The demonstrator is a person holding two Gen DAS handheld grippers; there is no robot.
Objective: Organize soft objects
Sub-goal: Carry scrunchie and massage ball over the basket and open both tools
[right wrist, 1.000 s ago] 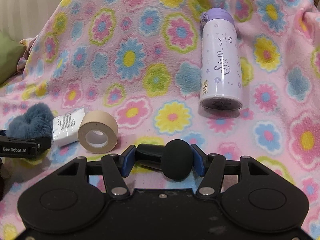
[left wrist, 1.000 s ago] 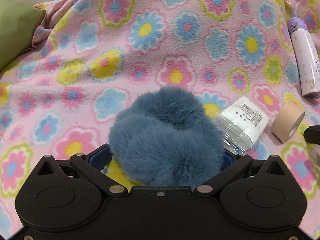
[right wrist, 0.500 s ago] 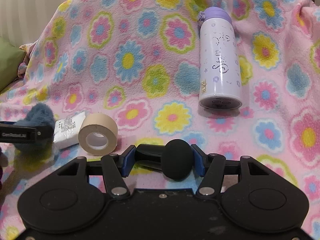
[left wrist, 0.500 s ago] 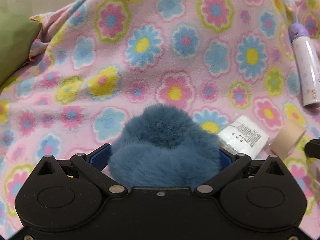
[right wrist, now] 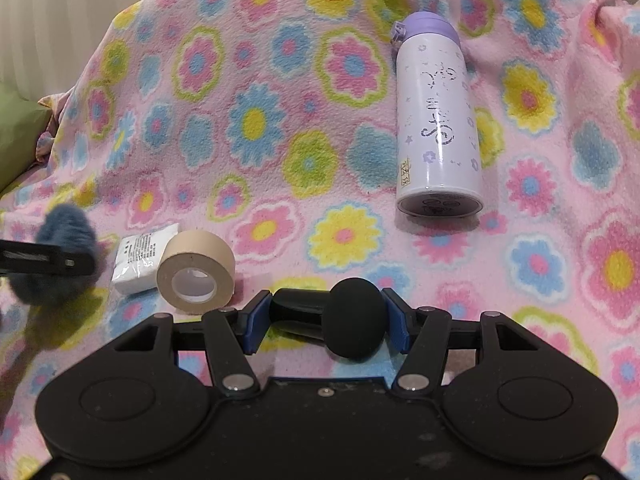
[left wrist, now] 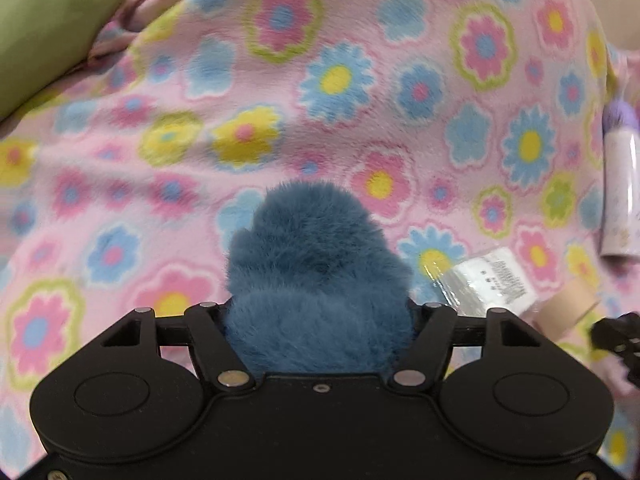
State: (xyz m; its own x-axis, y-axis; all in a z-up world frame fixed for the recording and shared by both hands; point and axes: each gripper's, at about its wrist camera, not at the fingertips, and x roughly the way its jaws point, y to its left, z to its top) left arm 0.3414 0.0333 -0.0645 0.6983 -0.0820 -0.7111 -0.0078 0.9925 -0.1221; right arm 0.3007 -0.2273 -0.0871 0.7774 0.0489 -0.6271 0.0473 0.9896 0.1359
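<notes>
Now the left gripper (left wrist: 318,316) has just been closing on the fluffy blue scrunchie (left wrist: 316,272), which fills the gap between its jaws and bulges out ahead of them, squeezed narrow. Just right of it lie a white wrapped packet (left wrist: 488,284) and a roll of beige tape (left wrist: 568,306); ahead and to the left the flowered blanket (left wrist: 280,128) is bare up to a green cushion (left wrist: 44,24) at its far left edge. Only the right wrist view shows the right gripper (right wrist: 326,322) clamped on a black foam ball (right wrist: 354,324), the purple-capped bottle (right wrist: 438,128) lying whole ahead, and open blanket to its right.
</notes>
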